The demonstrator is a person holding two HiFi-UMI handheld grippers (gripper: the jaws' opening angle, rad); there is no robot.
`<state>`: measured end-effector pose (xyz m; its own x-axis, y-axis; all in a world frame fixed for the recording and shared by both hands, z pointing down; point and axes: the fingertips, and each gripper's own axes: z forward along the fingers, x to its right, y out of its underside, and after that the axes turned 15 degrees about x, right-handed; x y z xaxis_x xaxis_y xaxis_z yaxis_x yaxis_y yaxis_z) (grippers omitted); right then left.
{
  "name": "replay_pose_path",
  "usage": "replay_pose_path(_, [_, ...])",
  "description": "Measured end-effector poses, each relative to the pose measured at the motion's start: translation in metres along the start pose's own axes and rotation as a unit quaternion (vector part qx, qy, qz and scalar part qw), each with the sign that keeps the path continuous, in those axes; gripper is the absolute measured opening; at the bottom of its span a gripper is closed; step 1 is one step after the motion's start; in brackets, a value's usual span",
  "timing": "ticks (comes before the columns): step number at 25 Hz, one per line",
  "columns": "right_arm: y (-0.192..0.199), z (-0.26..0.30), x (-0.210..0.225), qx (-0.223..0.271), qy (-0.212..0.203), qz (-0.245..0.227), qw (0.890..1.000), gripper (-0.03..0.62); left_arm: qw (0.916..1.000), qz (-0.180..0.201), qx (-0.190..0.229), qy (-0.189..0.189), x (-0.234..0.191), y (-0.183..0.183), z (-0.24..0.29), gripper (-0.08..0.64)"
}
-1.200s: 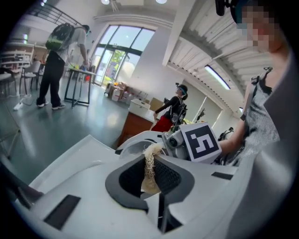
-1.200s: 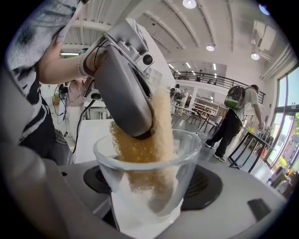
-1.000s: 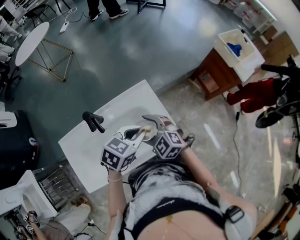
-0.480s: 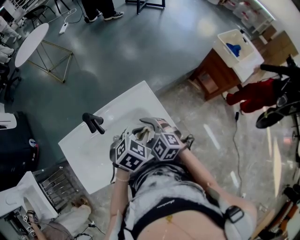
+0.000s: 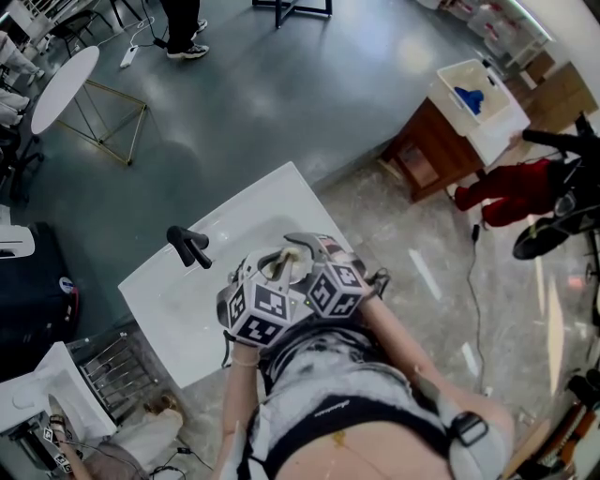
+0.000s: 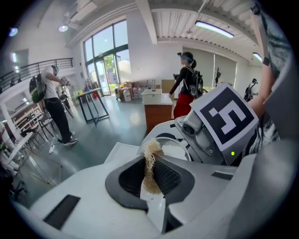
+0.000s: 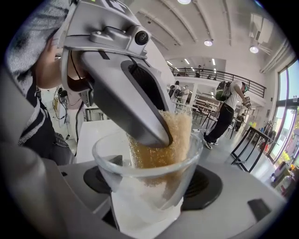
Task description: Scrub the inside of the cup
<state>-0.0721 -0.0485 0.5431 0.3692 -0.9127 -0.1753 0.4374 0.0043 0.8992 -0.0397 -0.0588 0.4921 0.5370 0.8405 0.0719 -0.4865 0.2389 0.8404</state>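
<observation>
Right tongs are clamped on the clear glass cup, one pad on each side of its wall, with the mouth facing the left tongs. Left tongs are pinching a thin tan fibrous scrub pad. In the right gripper view their tip and the pad are inside the cup, with the pad pressed on the inner wall and poking above the rim. In the head view both tongs hold the cup over the white rectangular sink surface, at the side nearest the person. The marker cubes are just beside each other. A black tap stands on the surface left of the cup, apart from it. In the room, a grey polished concrete floor lies beyond the surface and a pale marbled floor lies to its right. A round white table on gold wire legs is at top left. A person's legs in dark shoes show at the top edge. A brown wooden cabinet at right carries a white tub with something blue in it. A black case is at the left edge, and a wire rack sits near the surface's lower-left corner. The left gripper view adds tall windows, a person with a backpack and a person in a dark top.
</observation>
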Motion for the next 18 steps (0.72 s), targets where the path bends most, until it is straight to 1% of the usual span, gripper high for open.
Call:
replay_pose_path(3, [0.001, 0.0, 0.002, -0.002, 0.002, 0.005, 1.0, 0.402, 0.9999, -0.008, 0.012, -0.001, -0.002, -0.003, -0.002, 0.043])
replay_pose_path(7, [0.002, -0.001, 0.002, -0.001, 0.004, 0.009, 1.0, 0.402, 0.9996, -0.005, 0.016, 0.02, 0.007, -0.004, -0.001, 0.046])
replay_pose_path(9, [0.001, -0.001, 0.001, -0.001, 0.002, 0.008, 1.0, 0.402, 0.9996, 0.002, 0.011, 0.027, 0.01, -0.002, 0.002, 0.046])
replay_pose_path(13, [0.0, -0.002, -0.001, 0.0, -0.001, 0.004, 1.0, 0.402, 0.9993, 0.026, -0.007, 0.027, 0.011, 0.003, 0.008, 0.048])
replay_pose_path(18, [0.0, -0.004, -0.005, -0.003, -0.004, 0.002, 1.0, 0.402, 0.9988, 0.032, -0.015, 0.035, 0.017, 0.007, 0.01, 0.051])
